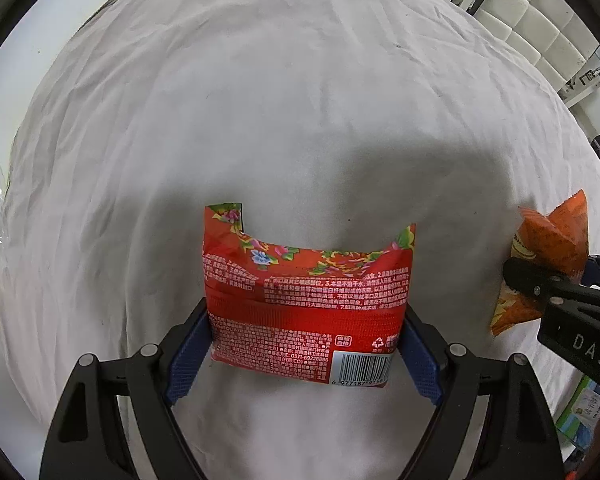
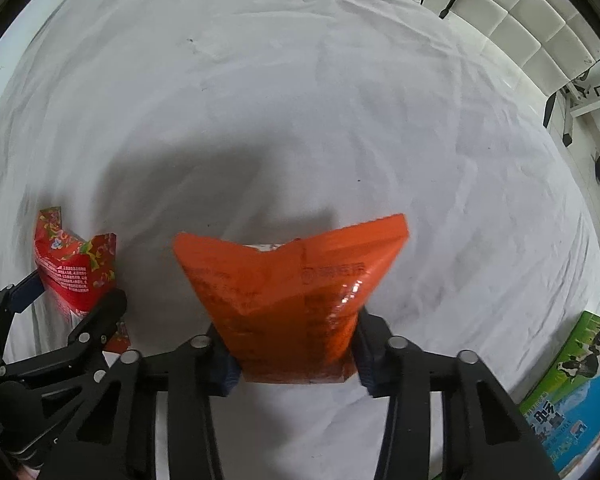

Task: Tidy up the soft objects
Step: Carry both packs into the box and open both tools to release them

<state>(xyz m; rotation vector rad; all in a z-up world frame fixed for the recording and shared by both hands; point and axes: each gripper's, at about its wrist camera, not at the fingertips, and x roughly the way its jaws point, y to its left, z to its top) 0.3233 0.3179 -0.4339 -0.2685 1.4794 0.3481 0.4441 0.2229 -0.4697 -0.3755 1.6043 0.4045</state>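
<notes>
Red floral packet, barcode 6 977187, clamped in left claw.

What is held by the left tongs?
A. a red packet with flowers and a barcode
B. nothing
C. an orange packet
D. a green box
A: the left tongs are closed on the red packet, which shows flowers and a barcode; the orange packet is in the right tongs.

Bright, even daylight falls on the white sheet, with soft grey shadows just beyond both grippers' fingertips. Fisheye bending darkens the corners. Glare glints on the orange packet, slightly blurred.
</notes>
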